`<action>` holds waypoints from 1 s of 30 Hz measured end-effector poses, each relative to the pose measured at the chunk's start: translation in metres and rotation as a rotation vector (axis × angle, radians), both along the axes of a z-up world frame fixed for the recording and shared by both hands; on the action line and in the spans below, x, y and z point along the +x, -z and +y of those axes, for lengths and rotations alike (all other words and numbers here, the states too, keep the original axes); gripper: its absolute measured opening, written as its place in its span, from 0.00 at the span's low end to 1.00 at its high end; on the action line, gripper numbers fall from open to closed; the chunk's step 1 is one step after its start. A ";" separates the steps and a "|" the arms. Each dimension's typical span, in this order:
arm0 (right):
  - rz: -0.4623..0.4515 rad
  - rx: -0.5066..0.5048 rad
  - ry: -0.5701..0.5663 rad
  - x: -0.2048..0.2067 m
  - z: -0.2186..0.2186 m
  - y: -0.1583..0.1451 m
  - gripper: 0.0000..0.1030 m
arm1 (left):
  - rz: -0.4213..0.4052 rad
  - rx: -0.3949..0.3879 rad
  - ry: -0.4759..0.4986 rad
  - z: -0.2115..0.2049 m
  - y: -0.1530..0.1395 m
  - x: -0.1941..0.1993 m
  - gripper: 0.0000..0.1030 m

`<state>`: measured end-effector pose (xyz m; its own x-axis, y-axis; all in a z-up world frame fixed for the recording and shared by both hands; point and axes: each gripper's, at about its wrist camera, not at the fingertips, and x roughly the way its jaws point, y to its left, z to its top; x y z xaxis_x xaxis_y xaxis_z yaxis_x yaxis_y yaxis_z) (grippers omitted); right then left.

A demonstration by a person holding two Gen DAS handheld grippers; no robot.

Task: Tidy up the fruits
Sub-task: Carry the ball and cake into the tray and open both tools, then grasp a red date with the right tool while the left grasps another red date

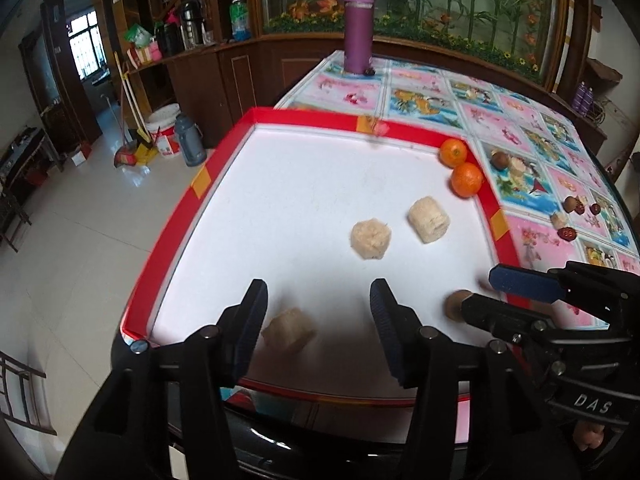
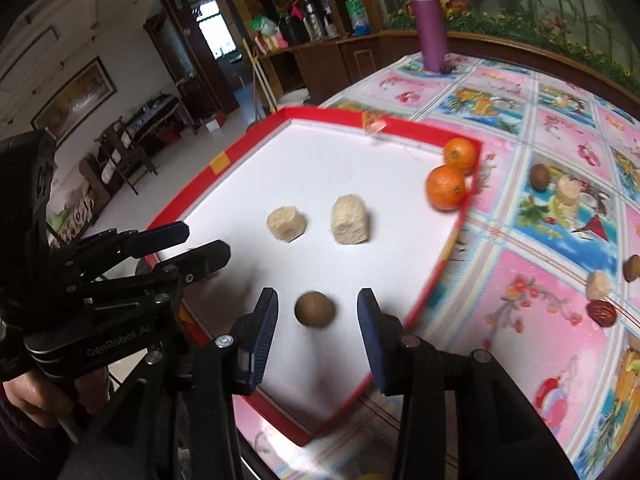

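A white tray with a red rim (image 1: 304,114) (image 2: 320,112) lies on the table. My left gripper (image 1: 318,316) (image 2: 206,242) is open over its near left part. A blurred beige chunk (image 1: 288,330) sits between the fingers, close to the left one and clear of the right. My right gripper (image 2: 318,312) (image 1: 480,290) is open around a round brown fruit (image 2: 315,309) (image 1: 456,306) on the tray, with a gap on each side. Two more beige chunks (image 1: 371,239) (image 1: 429,219) rest mid-tray. Two oranges (image 1: 453,152) (image 1: 467,179) sit in the far right corner.
A purple bottle (image 1: 359,28) (image 2: 430,20) stands at the far end of the flowered tablecloth. Right of the tray lie a brown fruit (image 2: 540,176), beige chunks (image 2: 568,192) and a red date (image 2: 602,312). The table edge and floor are to the left.
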<state>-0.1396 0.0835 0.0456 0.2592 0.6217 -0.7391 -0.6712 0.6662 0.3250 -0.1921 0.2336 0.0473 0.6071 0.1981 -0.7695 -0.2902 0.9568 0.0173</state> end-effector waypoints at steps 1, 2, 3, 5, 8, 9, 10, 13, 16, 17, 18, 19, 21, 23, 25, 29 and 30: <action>-0.007 0.005 0.014 0.001 -0.006 -0.002 0.39 | -0.008 0.002 0.008 -0.003 -0.004 0.000 0.54; -0.012 0.009 0.029 0.002 -0.012 -0.004 0.39 | -0.014 0.005 0.014 -0.006 -0.007 0.000 0.54; -0.014 0.011 0.042 0.004 -0.017 -0.005 0.39 | -0.021 0.008 0.024 -0.010 -0.010 0.000 0.54; -0.016 0.016 0.076 0.008 -0.031 -0.007 0.39 | -0.035 0.008 0.050 -0.021 -0.016 0.000 0.55; -0.033 -0.004 0.136 0.013 -0.055 -0.009 0.39 | -0.045 0.004 0.102 -0.040 -0.023 0.004 0.56; -0.038 -0.009 0.154 0.015 -0.062 -0.010 0.39 | -0.046 0.002 0.121 -0.048 -0.025 0.006 0.57; -0.043 -0.012 0.171 0.017 -0.070 -0.010 0.39 | -0.047 -0.003 0.143 -0.057 -0.026 0.009 0.58; -0.048 -0.022 0.226 0.024 -0.098 -0.009 0.39 | -0.046 -0.012 0.184 -0.079 -0.028 0.018 0.64; -0.058 -0.035 0.283 0.029 -0.127 -0.009 0.39 | -0.035 -0.015 0.247 -0.105 -0.029 0.029 0.64; -0.056 -0.035 0.298 0.030 -0.136 -0.009 0.39 | -0.032 -0.018 0.263 -0.113 -0.029 0.032 0.64; -0.044 -0.025 0.321 0.033 -0.150 -0.009 0.39 | -0.028 -0.021 0.281 -0.120 -0.029 0.037 0.64; -0.039 -0.020 0.339 0.036 -0.158 -0.009 0.40 | -0.023 -0.022 0.294 -0.128 -0.028 0.041 0.64; -0.056 -0.035 0.378 0.040 -0.176 -0.010 0.40 | -0.015 -0.020 0.317 -0.141 -0.026 0.050 0.64; -0.068 -0.058 0.399 0.045 -0.189 -0.009 0.40 | -0.005 -0.027 0.340 -0.153 -0.024 0.059 0.64; -0.062 -0.062 0.421 0.053 -0.201 -0.006 0.40 | 0.017 -0.042 0.362 -0.166 -0.019 0.072 0.64; -0.025 -0.078 0.464 0.074 -0.223 0.004 0.40 | 0.062 -0.071 0.392 -0.186 -0.008 0.090 0.64; -0.025 -0.084 0.466 0.077 -0.227 0.005 0.40 | 0.074 -0.070 0.399 -0.192 -0.005 0.095 0.64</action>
